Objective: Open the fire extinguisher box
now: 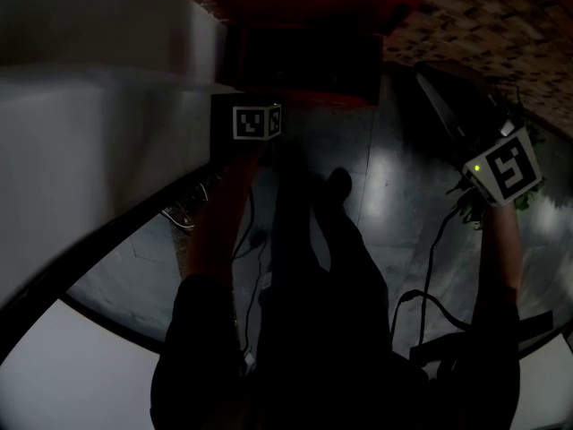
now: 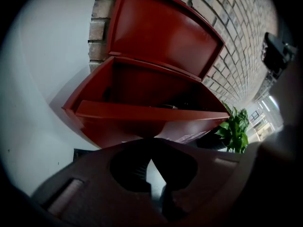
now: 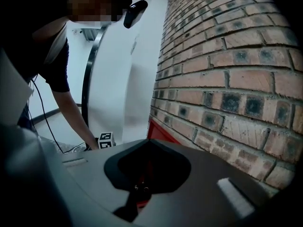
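The red fire extinguisher box (image 2: 142, 115) stands against the brick wall with its lid (image 2: 161, 30) swung up and its dark inside showing. In the head view the box (image 1: 304, 12) is a dim red shape at the top. My left gripper (image 2: 150, 161) hangs just in front of the box, a little below its front rim, with the fingertips together and nothing between them. Its marker cube (image 1: 256, 121) sits below the box. My right gripper (image 3: 144, 174) is off to the right, shut and empty. It points along the wall, and only a red edge of the box (image 3: 158, 131) shows ahead of it.
The brick wall (image 3: 227, 79) runs close on the right gripper's side. A green potted plant (image 2: 234, 129) stands right of the box, near the right gripper's marker cube (image 1: 504, 167). A white curved wall (image 2: 42, 79) is on the left. Cables (image 1: 430, 267) trail over the glossy floor.
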A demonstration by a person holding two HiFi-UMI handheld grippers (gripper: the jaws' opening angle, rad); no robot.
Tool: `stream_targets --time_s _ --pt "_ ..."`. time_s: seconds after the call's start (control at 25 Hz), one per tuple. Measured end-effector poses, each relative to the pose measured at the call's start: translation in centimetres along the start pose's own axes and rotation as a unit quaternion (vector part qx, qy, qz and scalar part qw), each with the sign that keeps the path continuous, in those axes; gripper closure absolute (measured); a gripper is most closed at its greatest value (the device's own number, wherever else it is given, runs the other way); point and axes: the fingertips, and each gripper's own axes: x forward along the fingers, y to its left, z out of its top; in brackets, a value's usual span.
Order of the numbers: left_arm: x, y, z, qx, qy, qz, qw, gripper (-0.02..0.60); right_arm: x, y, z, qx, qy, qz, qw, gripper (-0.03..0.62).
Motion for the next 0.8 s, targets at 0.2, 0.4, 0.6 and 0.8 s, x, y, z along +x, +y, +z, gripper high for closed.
stream_targets --time_s 0.2,0.4,0.6,0.8 --pt "-0.3 0.2 -0.5 0.002 0.002 -0.010 0.9999 0.580 0.4 1.2 -1.5 0.019 0.013 0.007 1.000 0.592" --pt "-0.2 0.3 0.1 0.039 0.002 -0.027 0.9989 0.580 2.3 2.3 -2.5 0.035 0.009 0.000 0.999 0.592" --pt "-0.1 -1.2 -0.3 0.102 0.014 -0.048 0.9935 0.580 3.7 4.7 -2.8 0.034 0.025 0.020 0.999 0.592" --pt "0.6 -4.1 -0.1 0.130 0.008 -0.070 0.9890 0.580 3.3 5.2 -3.2 0.035 0.038 0.014 0.999 0.592"
